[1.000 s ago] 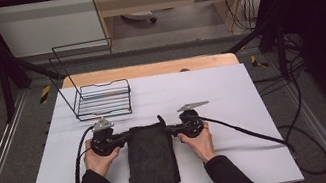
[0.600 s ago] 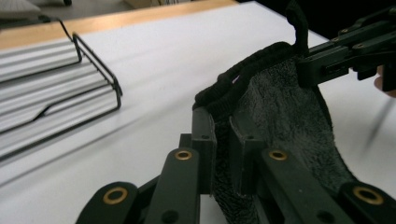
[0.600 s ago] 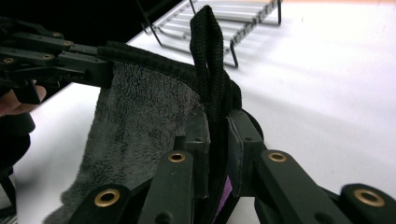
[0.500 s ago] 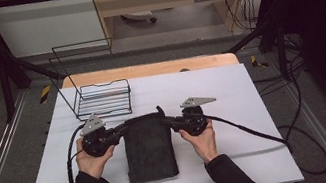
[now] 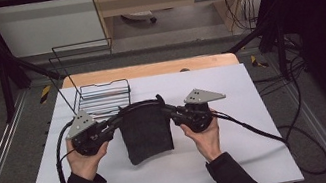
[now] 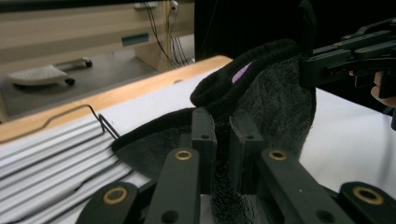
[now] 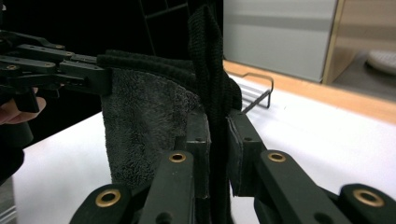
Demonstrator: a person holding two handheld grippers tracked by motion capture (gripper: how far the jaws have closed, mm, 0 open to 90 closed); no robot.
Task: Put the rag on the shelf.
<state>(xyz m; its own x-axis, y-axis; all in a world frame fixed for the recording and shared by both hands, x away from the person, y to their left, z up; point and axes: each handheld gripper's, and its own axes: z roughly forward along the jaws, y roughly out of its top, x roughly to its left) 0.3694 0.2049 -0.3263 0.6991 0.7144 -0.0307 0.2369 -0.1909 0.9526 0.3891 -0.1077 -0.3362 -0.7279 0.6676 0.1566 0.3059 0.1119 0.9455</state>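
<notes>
Hanging between both tongs: towel (image 5: 147,134)

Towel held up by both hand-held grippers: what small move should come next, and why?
Probably carry the towel toward the wire rack. The left hand-held gripper and right hand-held gripper each pinch a top corner, and it hangs just in front of the rack.

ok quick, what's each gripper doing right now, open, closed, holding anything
Left gripper: shut on the black towel.
Right gripper: shut on the black towel's other top corner.
</notes>
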